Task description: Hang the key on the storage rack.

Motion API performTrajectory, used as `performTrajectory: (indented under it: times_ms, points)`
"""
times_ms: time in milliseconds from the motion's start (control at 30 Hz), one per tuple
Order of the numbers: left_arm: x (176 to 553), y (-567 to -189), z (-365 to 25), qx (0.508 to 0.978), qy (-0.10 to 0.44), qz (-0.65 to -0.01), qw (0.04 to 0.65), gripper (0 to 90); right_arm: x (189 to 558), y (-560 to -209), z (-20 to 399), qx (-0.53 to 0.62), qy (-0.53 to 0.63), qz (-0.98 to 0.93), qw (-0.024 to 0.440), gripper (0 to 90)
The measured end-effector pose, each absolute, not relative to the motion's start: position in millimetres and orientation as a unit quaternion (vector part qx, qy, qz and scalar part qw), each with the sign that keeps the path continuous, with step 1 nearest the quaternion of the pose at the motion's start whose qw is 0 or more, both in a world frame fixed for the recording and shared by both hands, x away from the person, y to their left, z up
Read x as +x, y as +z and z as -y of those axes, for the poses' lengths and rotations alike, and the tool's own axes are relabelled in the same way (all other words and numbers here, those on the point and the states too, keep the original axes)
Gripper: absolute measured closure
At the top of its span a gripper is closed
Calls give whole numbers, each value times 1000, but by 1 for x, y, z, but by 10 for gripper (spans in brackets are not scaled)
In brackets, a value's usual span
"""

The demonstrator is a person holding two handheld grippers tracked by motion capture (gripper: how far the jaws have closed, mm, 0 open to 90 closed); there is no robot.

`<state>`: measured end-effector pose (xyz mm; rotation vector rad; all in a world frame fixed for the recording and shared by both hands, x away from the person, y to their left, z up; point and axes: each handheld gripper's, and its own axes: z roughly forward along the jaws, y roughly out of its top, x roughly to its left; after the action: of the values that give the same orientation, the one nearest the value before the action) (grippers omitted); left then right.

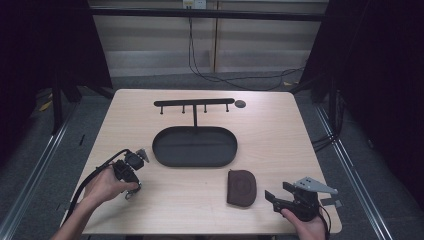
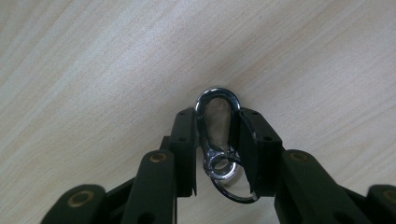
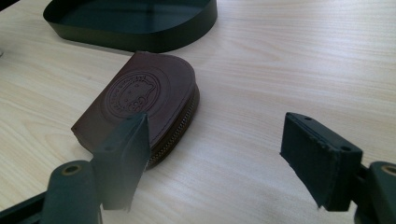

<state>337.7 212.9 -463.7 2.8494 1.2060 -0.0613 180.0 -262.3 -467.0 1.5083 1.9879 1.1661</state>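
My left gripper points down at the wooden table, shut on a silver snap clasp whose ring hangs at its lower end. The clasp's loop sticks out past the pads. In the high view the left gripper sits at the table's front left, beside the black oval tray. A brown zipped coin pouch with a round embossed stamp lies front centre. My right gripper rests just right of the pouch, and it is open with nothing between its pads.
The tray carries a thin post with a black hook rack across the top. A small dark disc lies by the rack's right end. Bare tabletop stretches right of the tray. Cables run over the floor behind the table.
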Motion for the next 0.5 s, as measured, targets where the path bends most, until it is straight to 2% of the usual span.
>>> performTrajectory:
  times_ms: [300,500]
  points:
    - [339,-449,-227,913,-16,-405,46,685,181,-467,262,539,415,-707,193,235]
    - [340,-436,-232,908,-12,-411,83,685,181,-467,263,541,416,-705,193,234]
